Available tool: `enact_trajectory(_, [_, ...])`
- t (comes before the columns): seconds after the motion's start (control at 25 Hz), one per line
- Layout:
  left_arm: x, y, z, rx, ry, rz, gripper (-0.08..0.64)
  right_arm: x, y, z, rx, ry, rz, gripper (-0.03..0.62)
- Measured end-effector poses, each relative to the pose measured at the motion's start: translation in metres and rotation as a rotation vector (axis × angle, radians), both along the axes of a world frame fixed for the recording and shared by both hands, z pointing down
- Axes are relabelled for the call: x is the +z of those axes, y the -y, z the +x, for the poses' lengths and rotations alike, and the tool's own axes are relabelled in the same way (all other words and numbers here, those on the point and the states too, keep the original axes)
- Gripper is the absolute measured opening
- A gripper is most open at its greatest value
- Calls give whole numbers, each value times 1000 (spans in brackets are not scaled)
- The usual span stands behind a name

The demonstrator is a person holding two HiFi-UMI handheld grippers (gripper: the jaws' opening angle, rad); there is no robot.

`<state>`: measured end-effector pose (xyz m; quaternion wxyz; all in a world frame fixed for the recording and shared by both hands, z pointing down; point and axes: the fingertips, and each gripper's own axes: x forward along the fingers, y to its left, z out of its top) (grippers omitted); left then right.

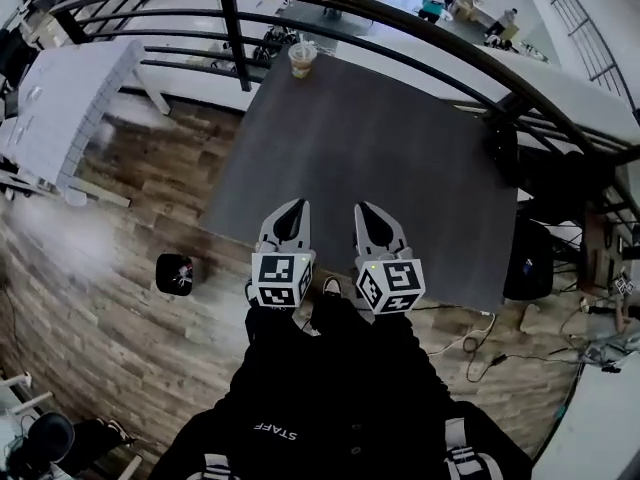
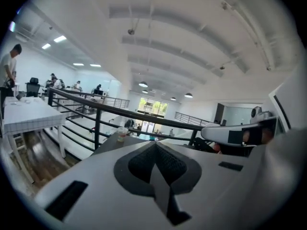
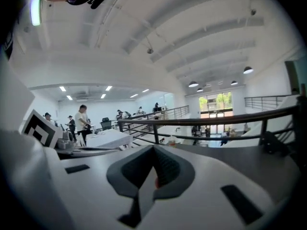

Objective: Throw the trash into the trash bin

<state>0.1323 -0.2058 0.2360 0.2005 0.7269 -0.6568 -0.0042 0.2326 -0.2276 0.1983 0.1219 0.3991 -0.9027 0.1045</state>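
Left gripper point(image 2: 154, 143): jaws closed, nothing held.
Right gripper point(image 3: 154, 147): jaws closed; a red speck at the seam cannot be identified.
Cup point(image 1: 302, 58): set at the far edge of the table point(image 1: 400, 168), by the railing point(image 1: 400, 30); label unreadable.
Bin point(image 1: 175, 273): on the floor left of the table; shown in the head view only.
Garment point(image 1: 330, 408): "STAFF" is printed on it.
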Motion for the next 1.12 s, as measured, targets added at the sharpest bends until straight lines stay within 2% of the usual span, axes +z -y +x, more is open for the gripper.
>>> enact_trajectory(0.24, [-36,36,98,202,19,69,0,-38,16,98,217,-12,94,15])
enact_trajectory(0.44, [-59,40,162,330,33,84,0,-57,11,155,335,0,100,15])
enact_trajectory(0.76, [-81,52,195,376,47,132,0,-77,15,171,342,4,150,15])
enact_trajectory(1.12, [-83,55,205,384,59,135,0,-79,17,183,351,8,151,14])
